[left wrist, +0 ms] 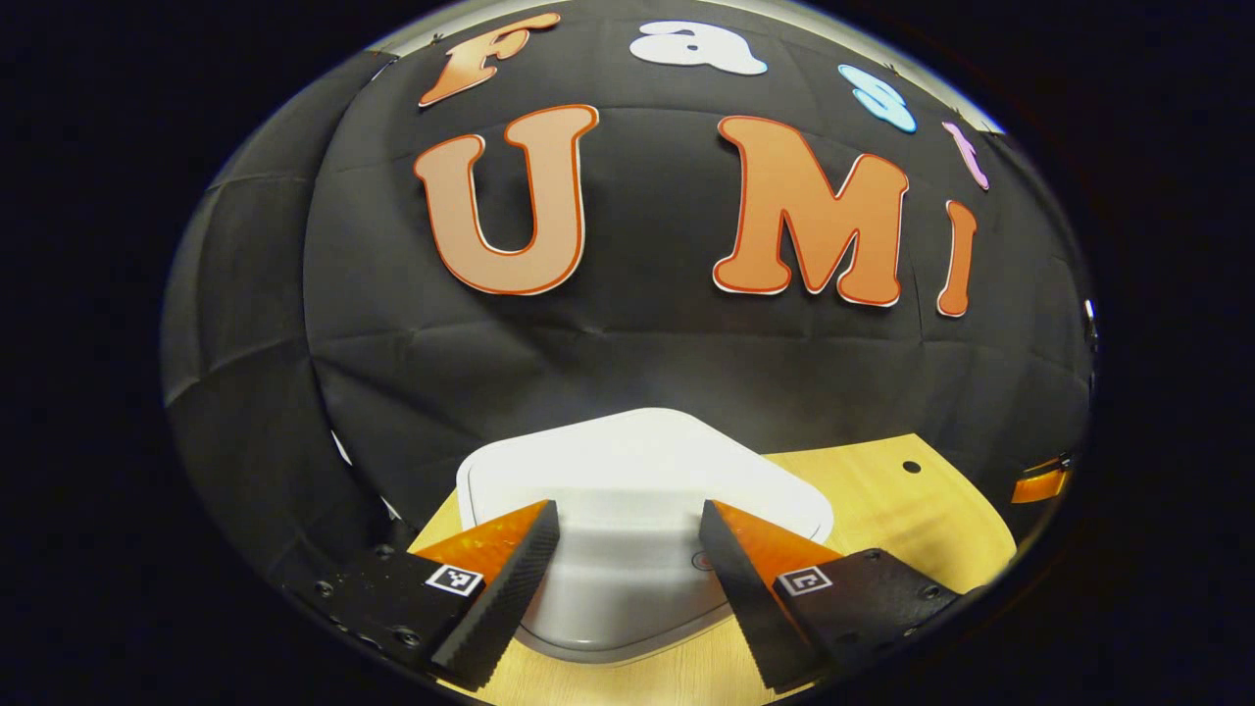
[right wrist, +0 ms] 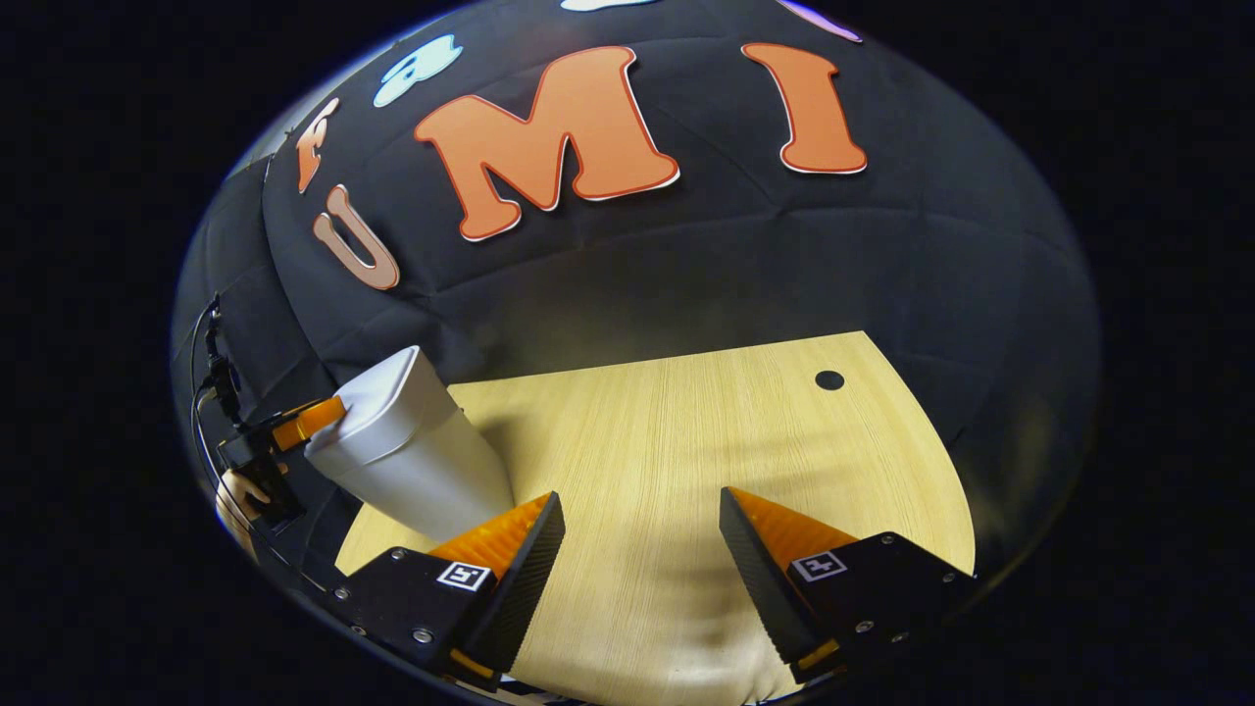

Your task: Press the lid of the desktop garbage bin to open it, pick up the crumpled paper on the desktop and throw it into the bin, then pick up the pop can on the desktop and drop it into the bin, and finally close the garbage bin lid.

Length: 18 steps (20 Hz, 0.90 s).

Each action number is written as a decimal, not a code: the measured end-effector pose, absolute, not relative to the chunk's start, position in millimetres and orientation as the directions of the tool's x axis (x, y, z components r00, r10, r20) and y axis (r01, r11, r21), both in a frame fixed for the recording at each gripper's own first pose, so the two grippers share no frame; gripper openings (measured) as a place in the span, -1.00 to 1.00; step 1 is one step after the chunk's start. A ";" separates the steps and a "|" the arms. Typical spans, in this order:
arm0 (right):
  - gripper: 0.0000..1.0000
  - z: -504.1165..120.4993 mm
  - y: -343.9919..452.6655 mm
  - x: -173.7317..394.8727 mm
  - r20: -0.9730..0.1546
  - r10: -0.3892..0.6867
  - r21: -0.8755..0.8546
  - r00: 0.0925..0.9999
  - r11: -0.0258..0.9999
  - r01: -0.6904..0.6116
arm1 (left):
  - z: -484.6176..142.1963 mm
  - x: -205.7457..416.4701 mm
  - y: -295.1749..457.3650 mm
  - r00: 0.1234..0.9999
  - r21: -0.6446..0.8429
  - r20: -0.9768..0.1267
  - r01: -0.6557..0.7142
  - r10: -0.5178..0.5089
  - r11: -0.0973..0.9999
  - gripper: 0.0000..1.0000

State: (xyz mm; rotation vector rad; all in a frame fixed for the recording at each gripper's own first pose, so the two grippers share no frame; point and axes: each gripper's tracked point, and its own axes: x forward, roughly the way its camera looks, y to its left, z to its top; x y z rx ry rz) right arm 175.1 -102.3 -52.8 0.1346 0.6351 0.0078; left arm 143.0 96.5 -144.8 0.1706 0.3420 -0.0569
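Left gripper view: left claw (left wrist: 627, 549) wide open, gripping nothing, hanging right over the white bin (left wrist: 627, 588). Bin lid (left wrist: 642, 471) lying flat and shut, just ahead of and below the two fingers (left wrist: 510, 579), reaching from one finger across to the other. Small round mark on the bin's near face, close beside the right-hand finger; maybe the press button, too small to tell for sure. Pale wooden surface (left wrist: 912, 510) stretching off to the right of the claw.

Right gripper view: right claw (right wrist: 637, 559) open too, holding nothing, pointing out over the bare wood of the surface (right wrist: 686, 431). Bin (right wrist: 412, 461) standing far off to the left of this claw, tall side leaning in the curved picture, long way running up and down. Left claw (right wrist: 304, 422) up by the bin's top edge, with a hand (right wrist: 235, 505) behind it holding on.

No crumpled paper or pop can spotted near either claw.

Left claw much nearer the bin than the right one. Likely step: the lid press, either to open at the start or to close at the end; hard to know which with the lid down. Coming move probably a short push straight down from the left claw onto the lid.
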 end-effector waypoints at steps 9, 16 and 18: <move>0.90 -28.6 -95.4 179.7 -0.545 0.028 0.113 0.838 0.993 0.041 | -100.4 126.6 41.3 0.945 -0.070 -0.278 0.156 -0.169 0.985 0.87; 0.91 9.7 -94.7 181.9 -0.450 -0.008 0.093 0.893 0.994 0.055 | -68.6 105.4 -25.3 0.943 -0.028 -0.216 0.252 -0.252 0.967 0.87; 0.90 21.7 -97.6 179.5 -0.415 -0.034 0.069 0.909 0.995 0.069 | -65.7 94.6 -46.9 0.934 -0.044 -0.207 0.287 -0.290 0.957 0.87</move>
